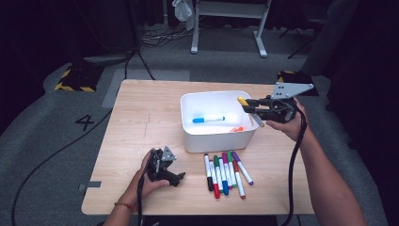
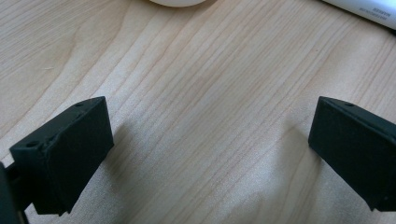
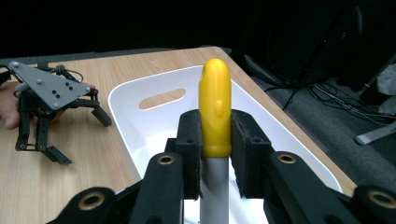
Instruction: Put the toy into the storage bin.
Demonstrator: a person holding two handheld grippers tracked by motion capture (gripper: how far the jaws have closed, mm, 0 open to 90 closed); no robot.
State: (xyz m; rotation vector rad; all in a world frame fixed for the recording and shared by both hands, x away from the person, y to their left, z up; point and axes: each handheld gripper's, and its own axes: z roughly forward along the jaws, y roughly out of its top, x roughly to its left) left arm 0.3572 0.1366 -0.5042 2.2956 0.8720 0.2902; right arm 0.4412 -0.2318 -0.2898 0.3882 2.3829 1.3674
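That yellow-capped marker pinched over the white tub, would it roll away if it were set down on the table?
Probably. The yellow-capped marker looks round and smooth, so it could roll on the flat table. It seems stiff and light: the right gripper holds it straight by the cap end alone. Dropped into the white tub, the walls would likely stop it.

one white bin (image 1: pixel 219 136), nine markers, two grippers, one table (image 1: pixel 136 117).

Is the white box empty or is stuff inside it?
Not empty. The white box holds a blue-capped marker, and something orange lies at its near wall.
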